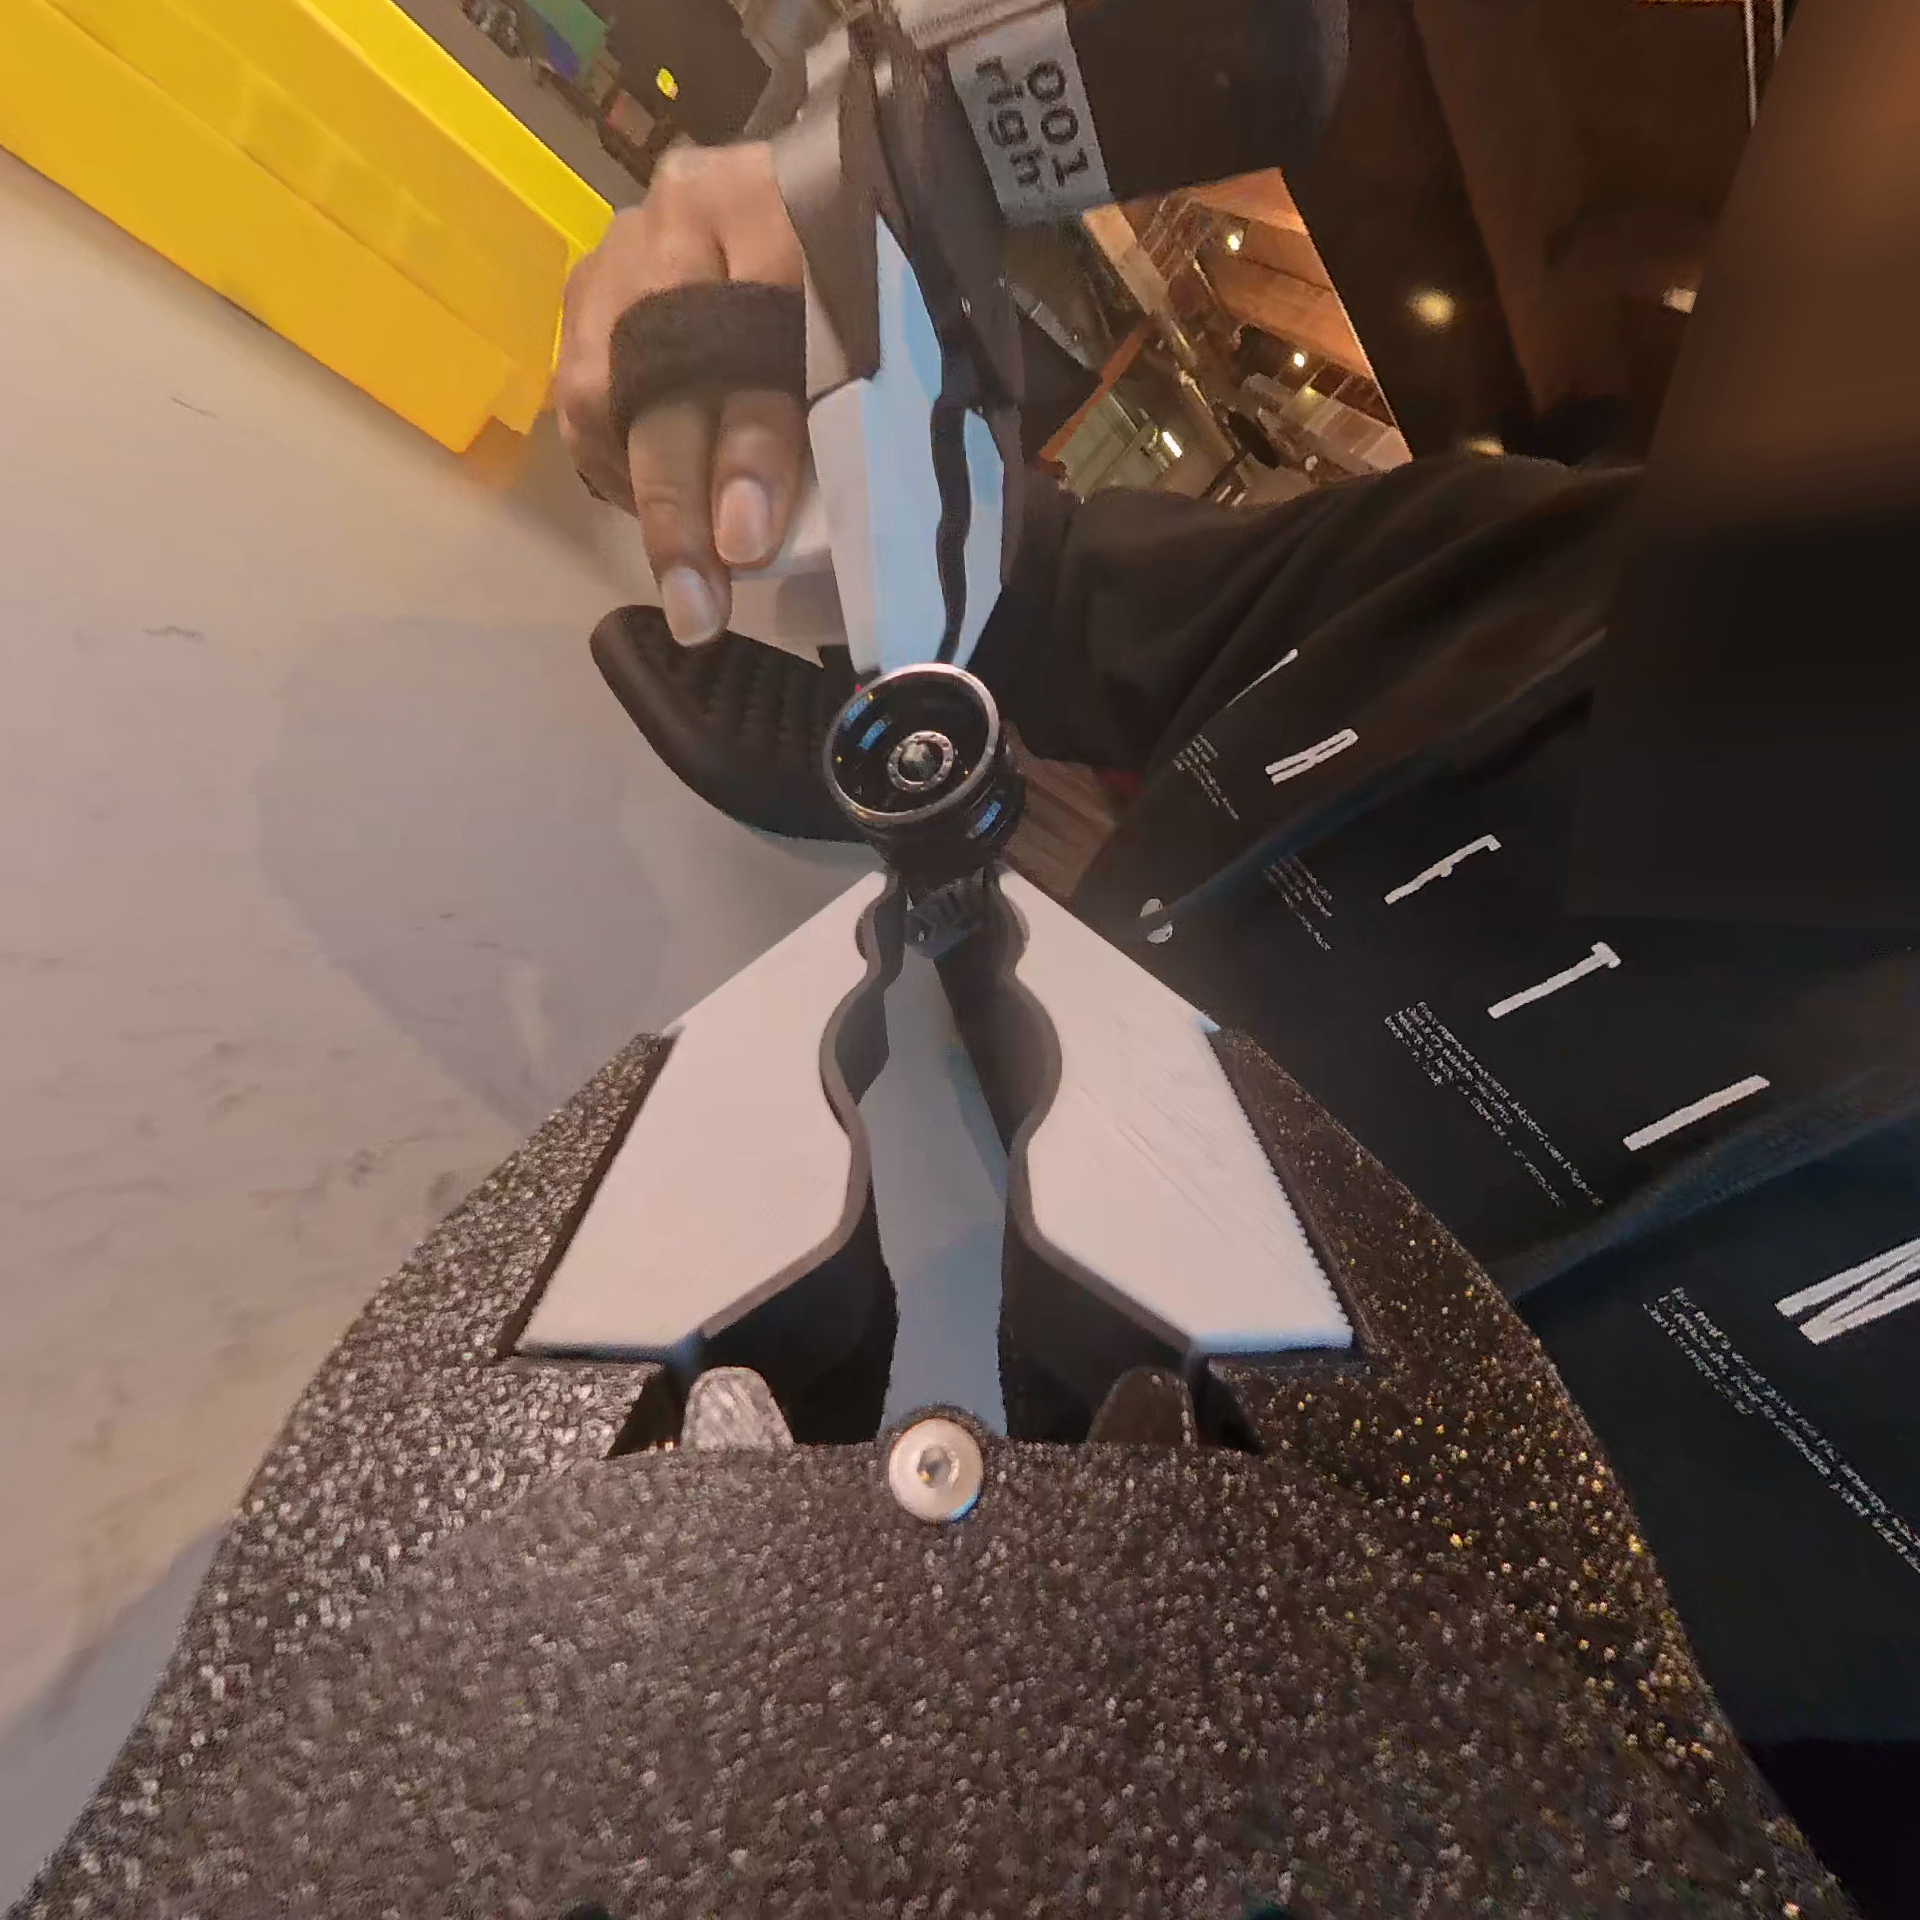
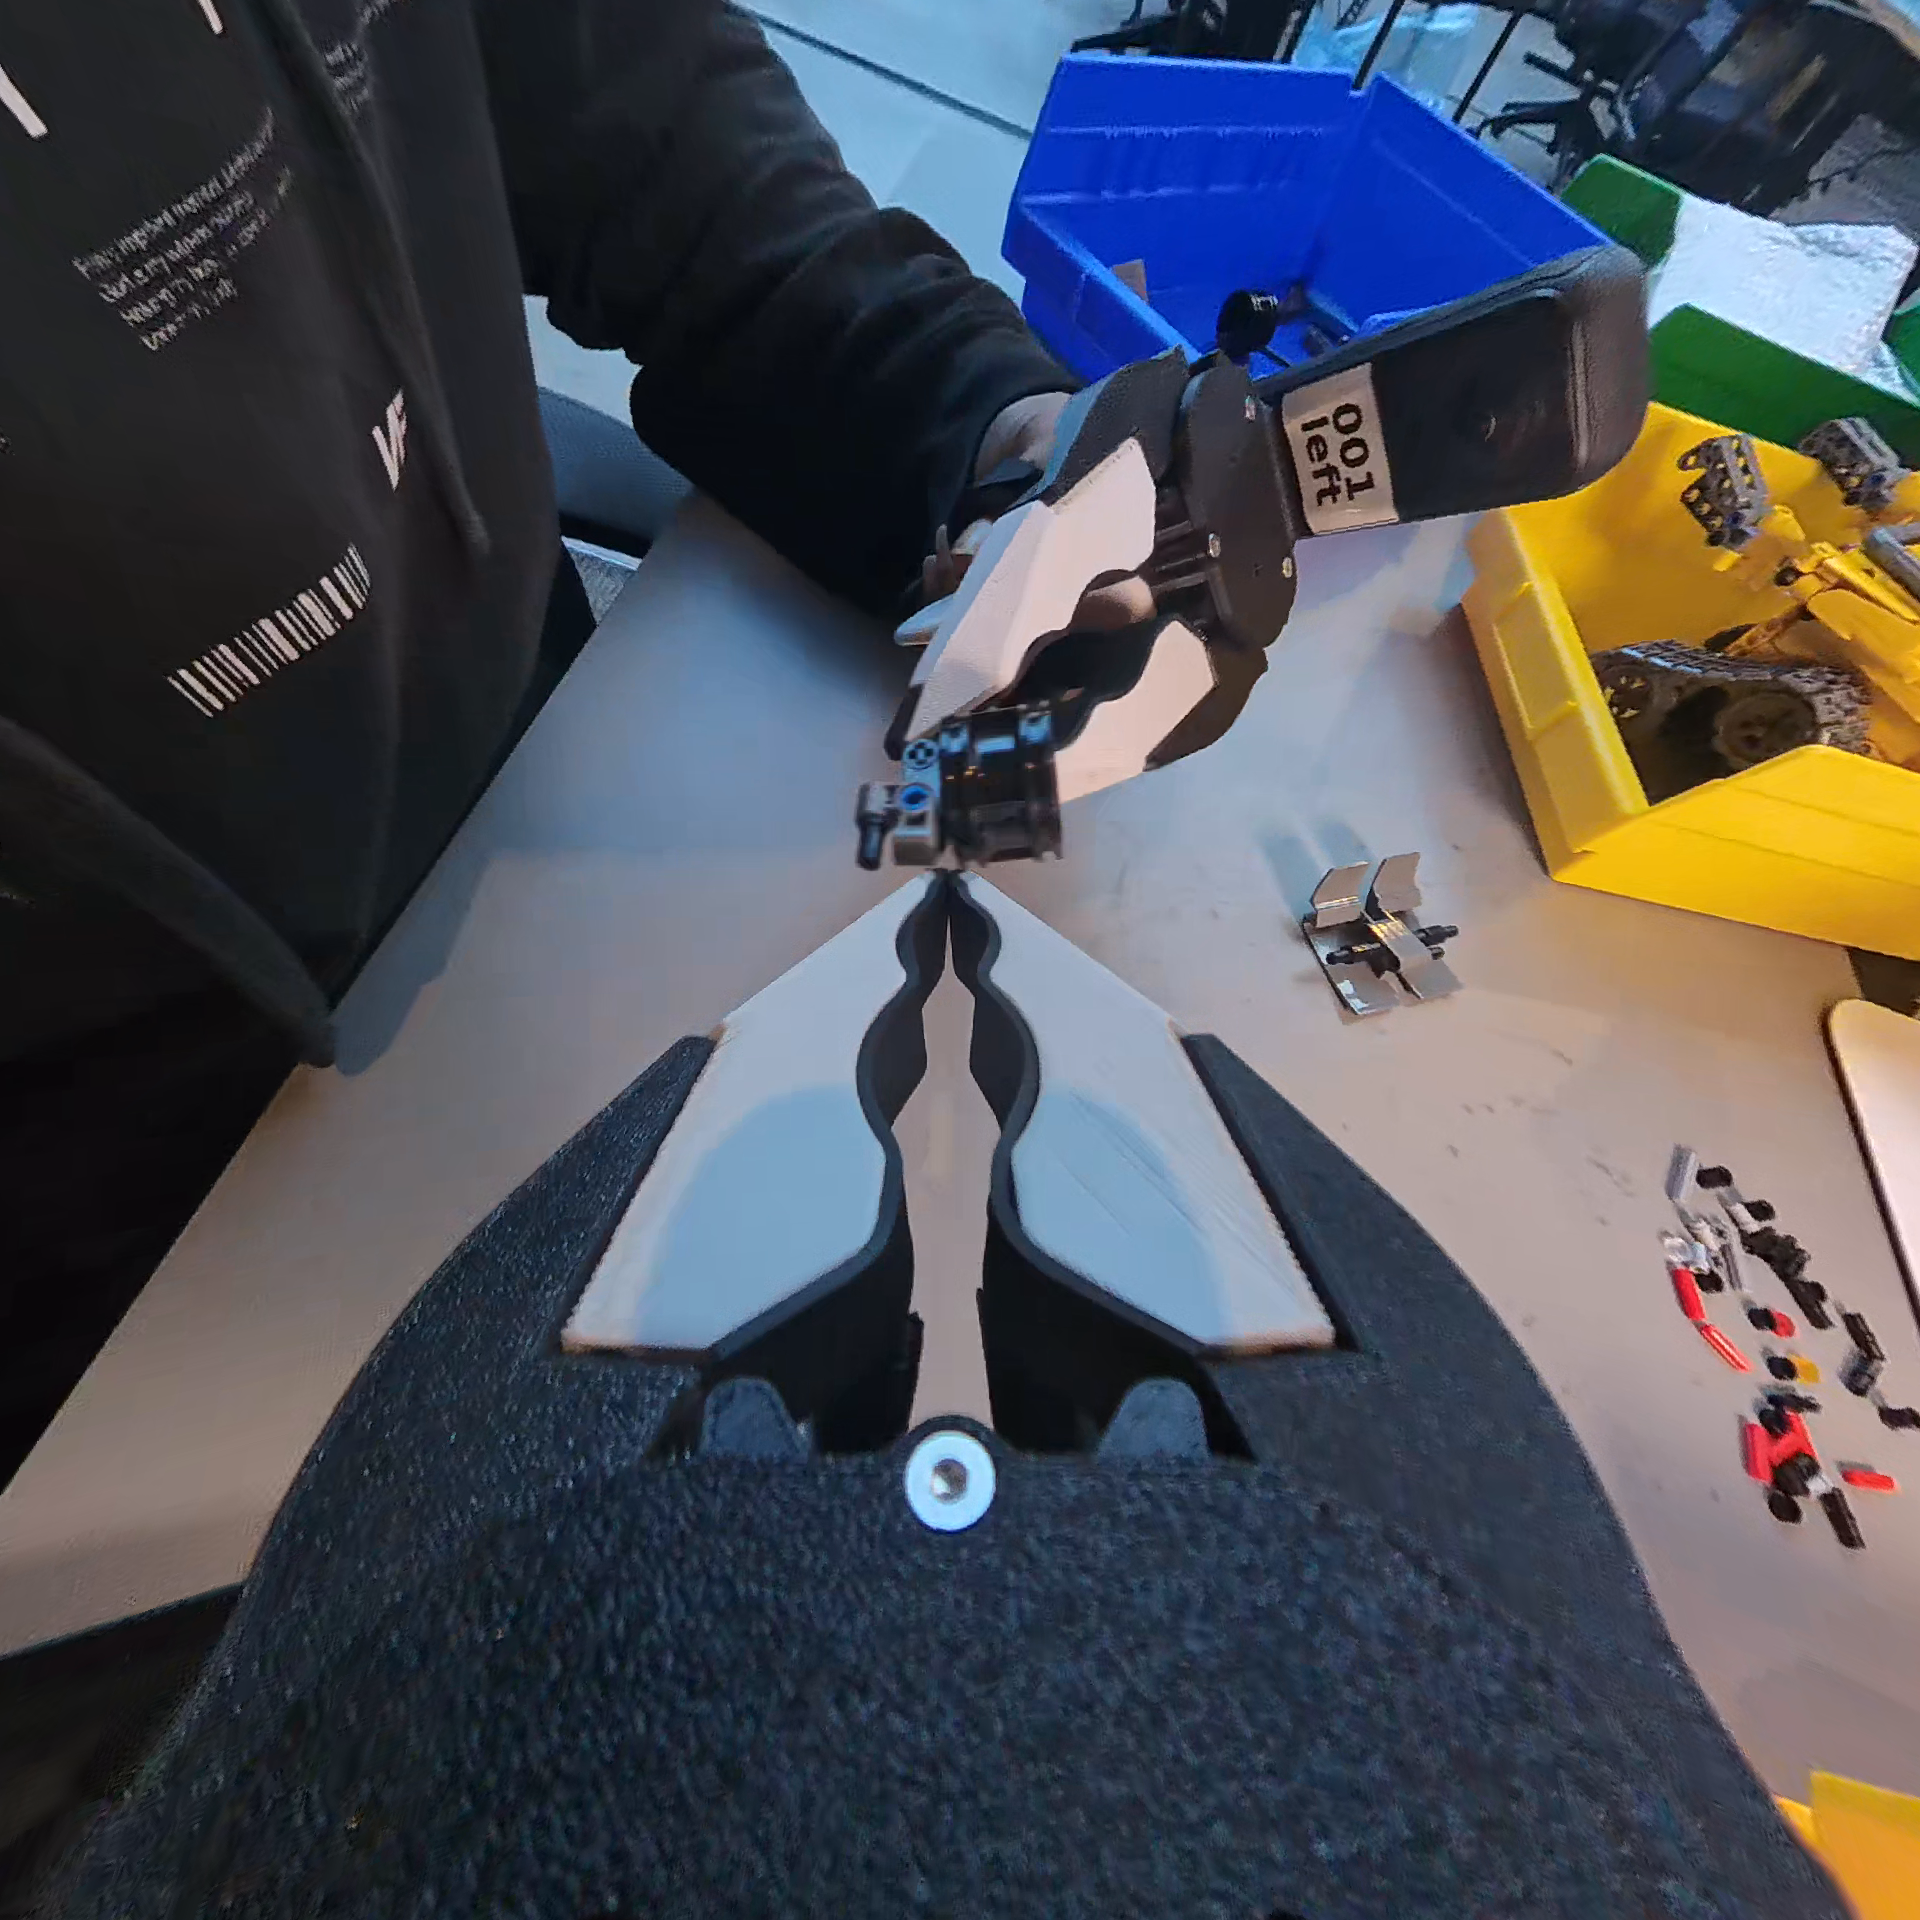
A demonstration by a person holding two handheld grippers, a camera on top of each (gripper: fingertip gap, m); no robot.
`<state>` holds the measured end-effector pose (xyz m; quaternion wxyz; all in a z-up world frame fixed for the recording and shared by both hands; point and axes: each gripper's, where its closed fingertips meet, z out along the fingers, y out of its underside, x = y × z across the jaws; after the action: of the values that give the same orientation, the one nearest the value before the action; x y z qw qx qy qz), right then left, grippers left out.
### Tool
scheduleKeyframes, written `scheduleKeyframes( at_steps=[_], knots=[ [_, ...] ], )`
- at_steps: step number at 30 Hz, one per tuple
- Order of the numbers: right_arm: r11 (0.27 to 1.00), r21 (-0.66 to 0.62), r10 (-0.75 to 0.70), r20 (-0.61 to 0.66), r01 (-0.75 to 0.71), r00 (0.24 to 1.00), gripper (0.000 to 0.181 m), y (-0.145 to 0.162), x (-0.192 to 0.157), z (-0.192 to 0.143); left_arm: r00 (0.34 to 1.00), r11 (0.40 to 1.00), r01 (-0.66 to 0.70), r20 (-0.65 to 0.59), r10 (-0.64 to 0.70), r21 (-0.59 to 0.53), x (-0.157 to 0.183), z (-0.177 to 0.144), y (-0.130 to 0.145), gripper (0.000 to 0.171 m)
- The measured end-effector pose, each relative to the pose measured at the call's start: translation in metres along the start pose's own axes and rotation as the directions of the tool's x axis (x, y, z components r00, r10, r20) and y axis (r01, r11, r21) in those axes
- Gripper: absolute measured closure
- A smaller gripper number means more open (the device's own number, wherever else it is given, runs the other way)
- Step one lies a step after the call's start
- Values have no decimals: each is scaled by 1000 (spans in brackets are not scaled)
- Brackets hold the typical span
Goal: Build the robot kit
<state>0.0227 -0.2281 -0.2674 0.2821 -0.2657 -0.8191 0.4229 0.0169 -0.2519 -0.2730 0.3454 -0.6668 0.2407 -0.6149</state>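
Observation:
A small black and grey toy-brick assembly (image 2: 961, 795) with a blue pin is held in the air between both grippers. In the left wrist view it shows a round black hub (image 1: 914, 764) facing the camera. My left gripper (image 1: 935, 909) is shut on the lower part of the assembly. It also shows in the right wrist view (image 2: 977, 717), coming in from the upper right. My right gripper (image 2: 948, 881) has its tips closed against the assembly's near edge. In the left wrist view it (image 1: 914, 655) comes down from above onto the hub's rim.
A person in a black hoodie (image 2: 260, 468) sits at the pale table (image 2: 1195, 1091). A yellow bin (image 2: 1683, 810) holds a yellow tracked brick vehicle. Blue bins (image 2: 1247, 187) and green bins stand behind. A grey part (image 2: 1371, 925) and several small loose pieces (image 2: 1787, 1351) lie at right. Yellow bins (image 1: 260, 208) show in the left wrist view. Both grippers' tips are close together, under 4 cm apart.

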Motion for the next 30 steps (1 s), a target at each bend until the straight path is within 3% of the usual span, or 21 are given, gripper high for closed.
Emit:
scheduleKeyframes(
  at_steps=[5,9,12,14,26,30],
  knots=[
    [998,-53,46,-13,-47,999,180,10,4,-4,999,1000,2,39,-3,28,-7,-1,-4,158],
    [991,6,131,-120,-132,984,146,12,12,-6,995,993,28,93,-38,111,-18,-14,-17,158],
    [996,-11,81,-264,-87,961,149,15,22,3,992,993,43,116,-55,107,-24,-13,-16,158],
    [998,-22,46,-296,-55,954,163,13,24,6,991,995,62,116,-71,82,-27,-10,-11,158],
    [991,-119,-65,-31,61,997,168,15,5,4,994,994,99,44,-101,35,-16,-1,-2,158],
    [993,-116,-37,-64,29,997,167,14,11,5,992,992,111,44,-114,65,-19,-5,-5,158]
  ],
)
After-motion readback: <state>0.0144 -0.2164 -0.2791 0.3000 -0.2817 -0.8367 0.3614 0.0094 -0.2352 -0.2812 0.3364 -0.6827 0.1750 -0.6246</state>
